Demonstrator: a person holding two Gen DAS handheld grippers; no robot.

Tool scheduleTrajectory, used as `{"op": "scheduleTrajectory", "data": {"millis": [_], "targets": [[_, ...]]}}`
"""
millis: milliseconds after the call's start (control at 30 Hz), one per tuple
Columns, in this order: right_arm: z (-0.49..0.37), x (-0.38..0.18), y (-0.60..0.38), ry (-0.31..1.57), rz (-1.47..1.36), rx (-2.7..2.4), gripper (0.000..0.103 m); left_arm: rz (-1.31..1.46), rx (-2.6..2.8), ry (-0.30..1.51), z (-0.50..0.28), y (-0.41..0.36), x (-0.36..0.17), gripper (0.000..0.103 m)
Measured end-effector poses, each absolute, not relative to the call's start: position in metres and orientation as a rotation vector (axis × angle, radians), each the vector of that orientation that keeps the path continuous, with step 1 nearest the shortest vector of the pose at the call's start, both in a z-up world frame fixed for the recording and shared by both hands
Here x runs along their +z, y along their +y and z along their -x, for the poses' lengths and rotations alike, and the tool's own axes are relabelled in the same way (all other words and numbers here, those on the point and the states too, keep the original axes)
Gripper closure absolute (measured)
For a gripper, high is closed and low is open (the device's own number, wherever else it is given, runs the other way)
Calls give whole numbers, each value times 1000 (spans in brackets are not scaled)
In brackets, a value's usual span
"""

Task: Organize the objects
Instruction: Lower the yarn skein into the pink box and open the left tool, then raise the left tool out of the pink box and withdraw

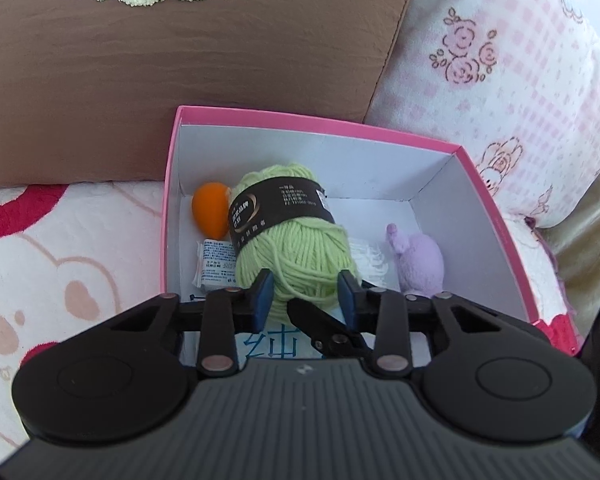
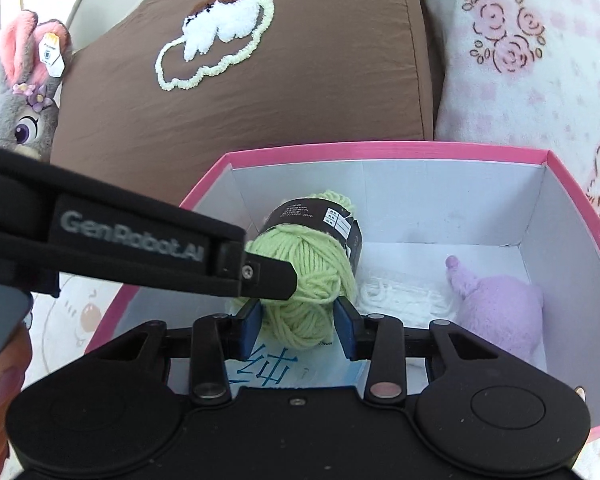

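My left gripper (image 1: 305, 294) is pinching the near end of the green yarn (image 1: 292, 232), pads on both sides. My right gripper (image 2: 298, 320) clamps the same ball, narrow. The yarn sits in the pink box (image 1: 480, 156), an orange egg (image 1: 211, 210) far left, a purple plush (image 1: 420, 262) right.

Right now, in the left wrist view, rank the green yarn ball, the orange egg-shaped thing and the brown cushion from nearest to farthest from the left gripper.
1. Green yarn ball: between the left gripper's fingers, in the pink box.
2. Orange egg-shaped thing: farther in, at the box's back left corner, behind the yarn.
3. Brown cushion: outside the box, rising behind its far wall.
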State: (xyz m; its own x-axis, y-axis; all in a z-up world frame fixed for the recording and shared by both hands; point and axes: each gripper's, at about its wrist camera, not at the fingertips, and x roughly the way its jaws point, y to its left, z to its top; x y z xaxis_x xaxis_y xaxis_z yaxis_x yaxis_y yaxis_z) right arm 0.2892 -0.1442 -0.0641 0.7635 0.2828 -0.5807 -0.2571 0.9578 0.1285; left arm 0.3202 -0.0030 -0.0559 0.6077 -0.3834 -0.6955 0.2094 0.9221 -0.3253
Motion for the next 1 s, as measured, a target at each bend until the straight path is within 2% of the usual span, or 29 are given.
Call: {"op": "scheduleTrajectory", "data": {"millis": [367,567,767,1000], "targets": [[-294,-62,-148,690,-55,309,59,141,-293,807,-314,-19,-65,77],[-280,-43,-159,721,-81,313,54,166,-269,833,-311,-16,-66,77],[-249,-16,-176,720,-85,303,46,217,-273,858,-286,0,-41,77],[-221,18,-189,708,-95,309,46,222,-257,846,-248,13,-3,77]]}}
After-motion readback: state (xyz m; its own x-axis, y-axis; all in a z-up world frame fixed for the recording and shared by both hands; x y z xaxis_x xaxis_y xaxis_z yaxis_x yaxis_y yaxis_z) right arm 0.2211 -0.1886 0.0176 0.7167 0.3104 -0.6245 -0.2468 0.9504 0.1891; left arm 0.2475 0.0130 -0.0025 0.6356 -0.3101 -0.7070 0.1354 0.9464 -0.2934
